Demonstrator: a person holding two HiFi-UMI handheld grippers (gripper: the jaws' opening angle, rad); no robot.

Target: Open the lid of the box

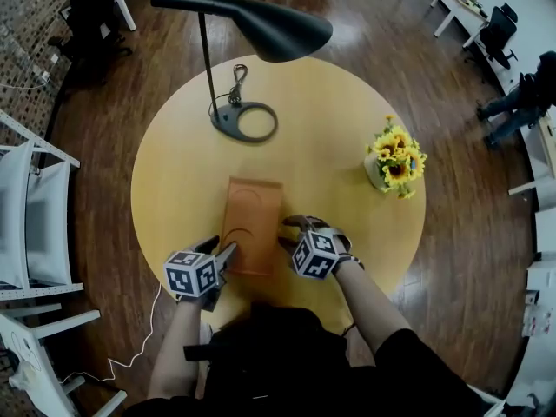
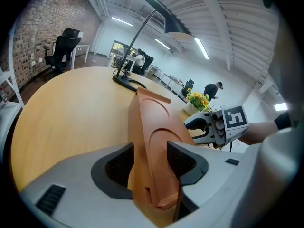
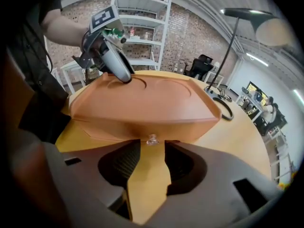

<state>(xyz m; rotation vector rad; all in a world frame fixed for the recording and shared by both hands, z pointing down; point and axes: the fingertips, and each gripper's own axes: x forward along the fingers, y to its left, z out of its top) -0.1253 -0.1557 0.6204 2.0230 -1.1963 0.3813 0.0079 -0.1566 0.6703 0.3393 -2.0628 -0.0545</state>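
Head view shows the brown box (image 1: pixel 252 224) lying on the round yellow counter (image 1: pixel 330 120), near the person, lid down. The left gripper (image 1: pixel 228 252) has its fingers clamped on the box's near left corner. The right gripper (image 1: pixel 289 234) holds its fingers apart at the box's right side, facing a small clear catch (image 3: pixel 151 139).

The left gripper (image 2: pixel 150 161) has its jaws squeezed on the near end of the orange box (image 2: pixel 153 120). The box lies on the round yellow worktop (image 2: pixel 61 113). The right gripper (image 2: pixel 195 128) is close beside it.
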